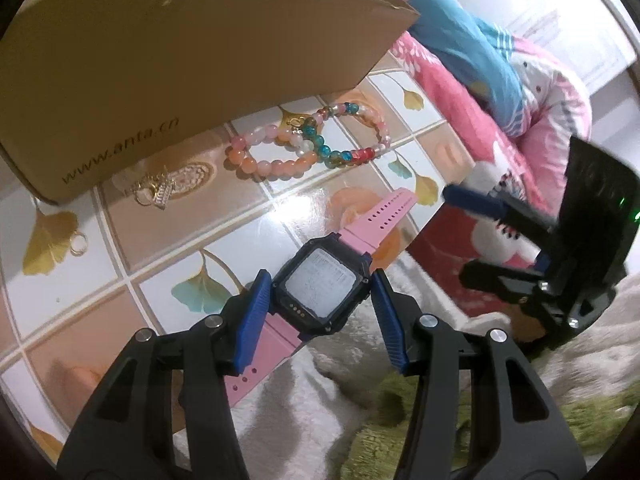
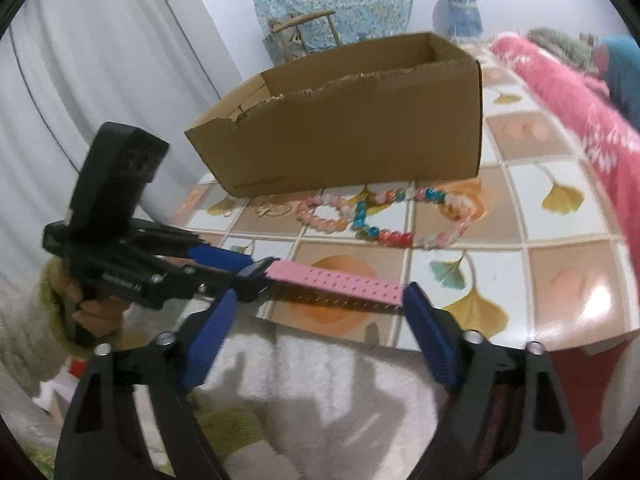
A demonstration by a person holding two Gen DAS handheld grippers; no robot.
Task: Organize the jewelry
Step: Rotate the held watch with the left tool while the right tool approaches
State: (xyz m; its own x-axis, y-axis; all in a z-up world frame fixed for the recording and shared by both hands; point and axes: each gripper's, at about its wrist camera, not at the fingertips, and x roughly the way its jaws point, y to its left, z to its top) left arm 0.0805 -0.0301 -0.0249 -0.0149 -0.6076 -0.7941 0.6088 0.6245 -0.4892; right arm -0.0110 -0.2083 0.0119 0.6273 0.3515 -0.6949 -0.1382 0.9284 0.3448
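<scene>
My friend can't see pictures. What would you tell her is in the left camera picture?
The left tongs grip a black watch with a pink strap by its sides, at the edge of a tiled table. Behind it lie bead bracelets, small gold pieces and a cardboard box; the right tongs are at the right.

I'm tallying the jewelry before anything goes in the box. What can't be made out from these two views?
- Cardboard box interior: its near wall hides the floor in the right wrist view; the left wrist view shows only the outside.
- Watch screen: glare, unreadable.
- Gold pieces beside the box: too small and blurred to identify.
- Lower watch strap: partly hidden behind the left claw.
</scene>
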